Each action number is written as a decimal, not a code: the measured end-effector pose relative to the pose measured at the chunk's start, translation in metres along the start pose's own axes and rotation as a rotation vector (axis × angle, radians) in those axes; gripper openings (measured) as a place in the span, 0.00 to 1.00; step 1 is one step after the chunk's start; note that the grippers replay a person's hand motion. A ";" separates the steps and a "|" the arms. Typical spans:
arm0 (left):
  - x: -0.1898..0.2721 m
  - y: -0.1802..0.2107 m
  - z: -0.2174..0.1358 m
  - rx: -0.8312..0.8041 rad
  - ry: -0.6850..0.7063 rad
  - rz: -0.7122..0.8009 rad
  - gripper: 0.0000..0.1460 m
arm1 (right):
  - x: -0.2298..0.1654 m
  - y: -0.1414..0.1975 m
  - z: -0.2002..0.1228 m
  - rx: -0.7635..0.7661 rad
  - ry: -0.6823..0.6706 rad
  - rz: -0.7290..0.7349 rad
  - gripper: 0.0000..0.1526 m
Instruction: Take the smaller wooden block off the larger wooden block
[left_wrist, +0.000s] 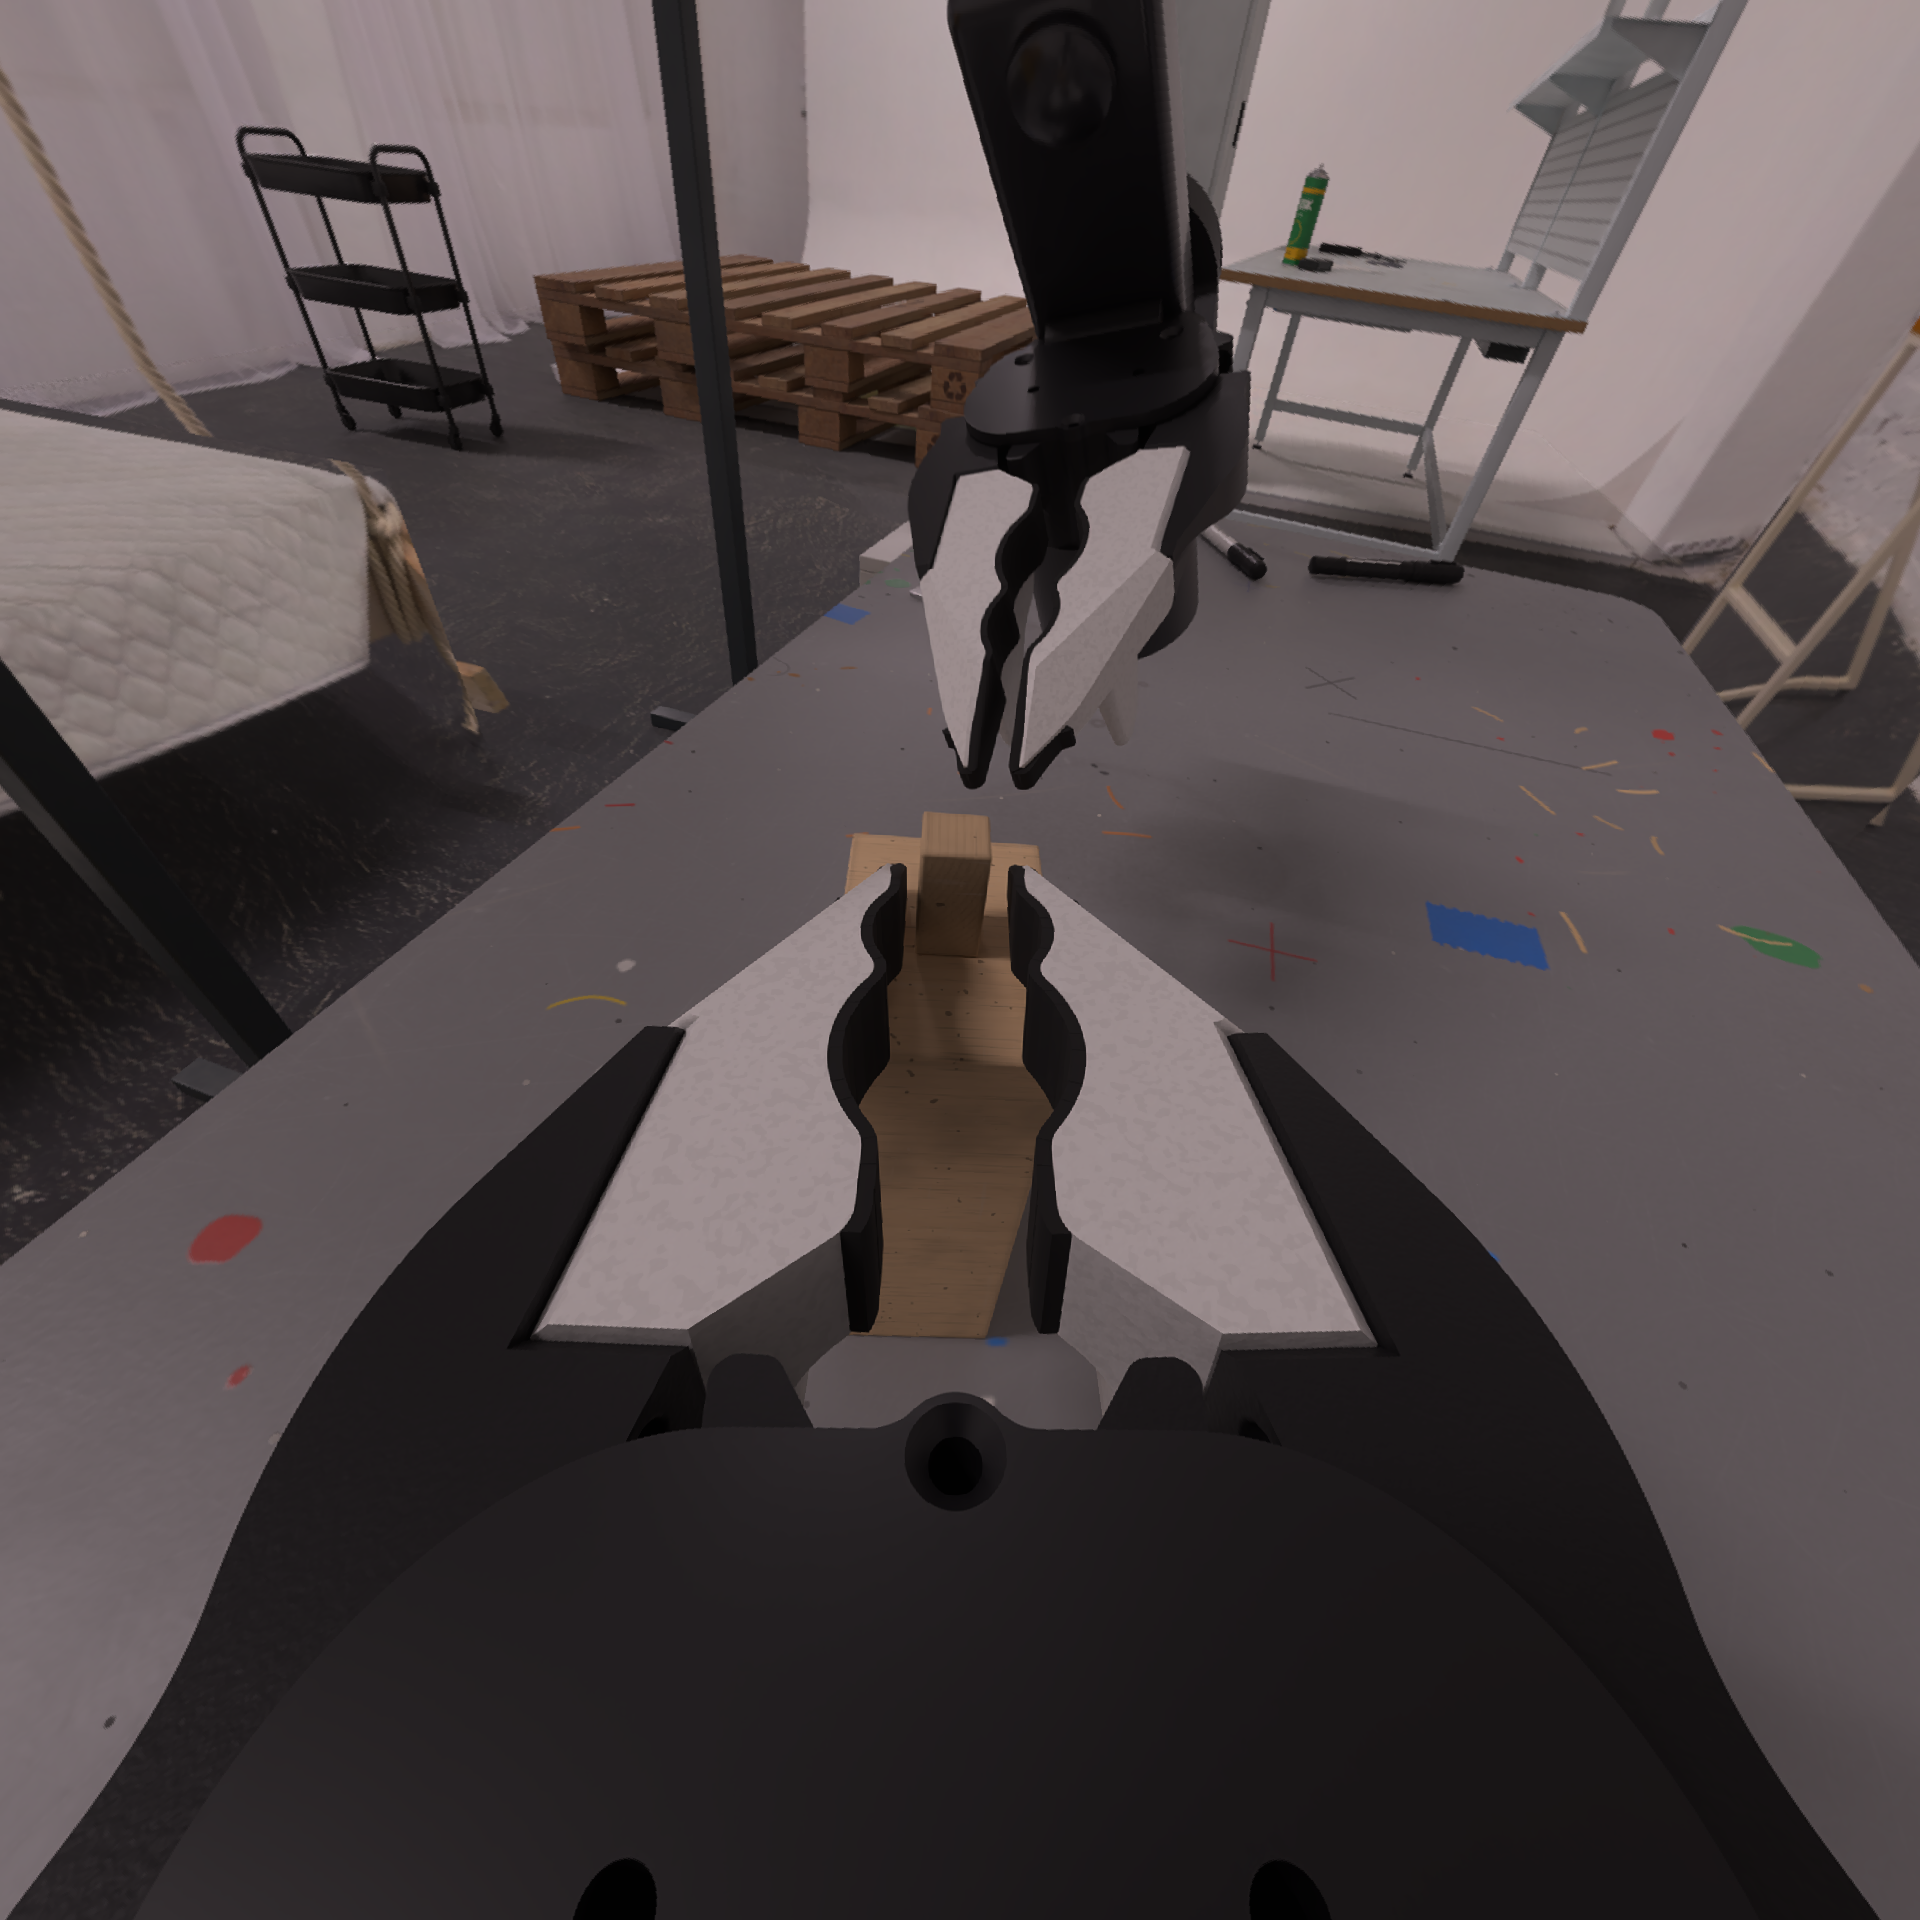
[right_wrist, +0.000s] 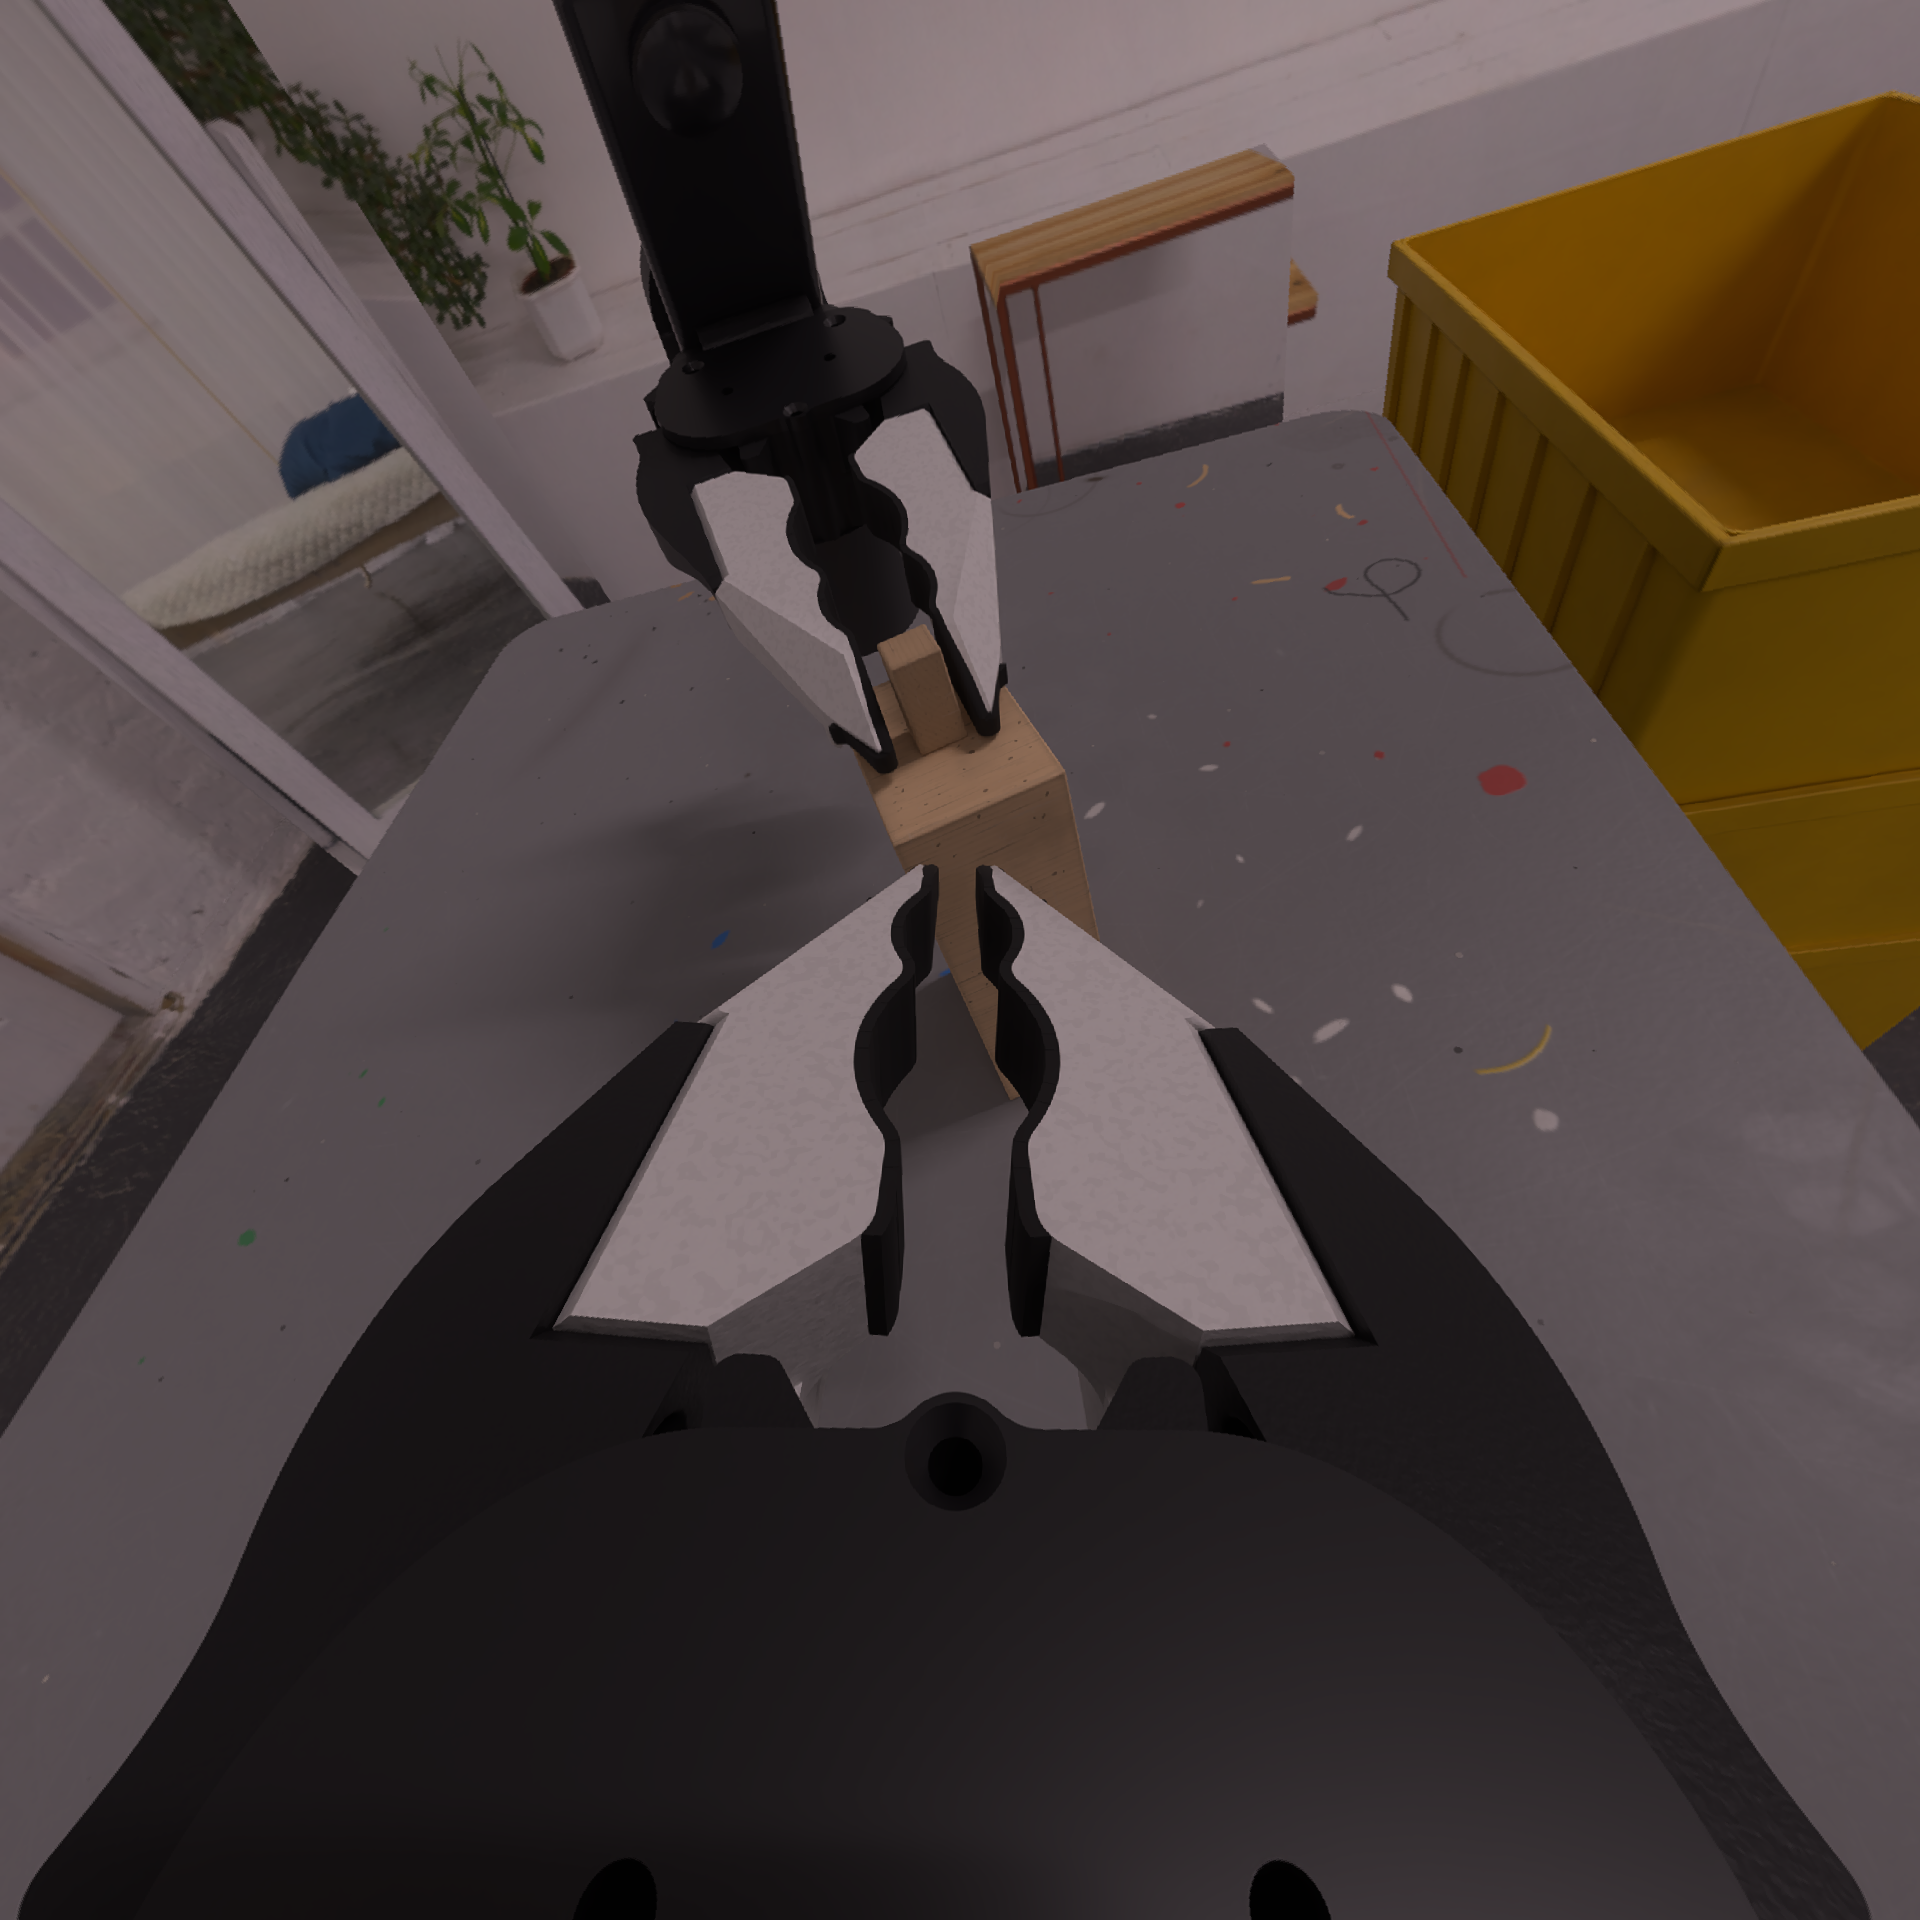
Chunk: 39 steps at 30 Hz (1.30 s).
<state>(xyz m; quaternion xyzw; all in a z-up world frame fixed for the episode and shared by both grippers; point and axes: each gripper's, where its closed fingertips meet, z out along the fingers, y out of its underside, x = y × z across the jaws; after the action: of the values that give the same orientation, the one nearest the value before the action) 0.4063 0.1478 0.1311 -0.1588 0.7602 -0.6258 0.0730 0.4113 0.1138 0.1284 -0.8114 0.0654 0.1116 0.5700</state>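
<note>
Centrally in the left wrist view, the left gripper (left_wrist: 954, 873) has its two fingers spread either side of the smaller wooden block (left_wrist: 953, 883), which stands upright on the far end of the larger wooden block (left_wrist: 940, 1174); whether the pads touch it cannot be told. Above them, the right gripper (left_wrist: 995, 774) hangs tips-down over the grey table (left_wrist: 1455, 1143), jaws nearly together and holding nothing.

Next, in the right wrist view, the right gripper (right_wrist: 958, 871) sits at frame centre with a narrow gap between its fingers, nothing between them. Beyond it the larger wooden block (right_wrist: 977, 821) stands upright on the table (right_wrist: 1351, 935), the smaller wooden block (right_wrist: 923, 691) on top, and the left gripper (right_wrist: 930, 740) straddles that small block from above, tips reaching the big block's top face
</note>
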 end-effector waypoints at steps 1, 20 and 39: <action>0.001 0.001 0.001 -0.005 0.004 0.003 0.13 | -0.001 0.000 0.000 -0.001 0.001 -0.005 0.05; -0.003 -0.014 -0.003 0.094 0.011 -0.043 0.07 | 0.006 -0.010 -0.007 0.082 0.022 0.010 0.06; -0.008 -0.013 -0.005 0.102 -0.002 -0.068 0.07 | 0.007 -0.010 -0.006 0.098 0.017 0.037 0.06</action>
<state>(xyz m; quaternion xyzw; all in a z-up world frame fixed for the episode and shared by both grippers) 0.4141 0.1526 0.1445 -0.1813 0.7215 -0.6655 0.0606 0.4216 0.1120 0.1377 -0.7821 0.0908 0.1118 0.6063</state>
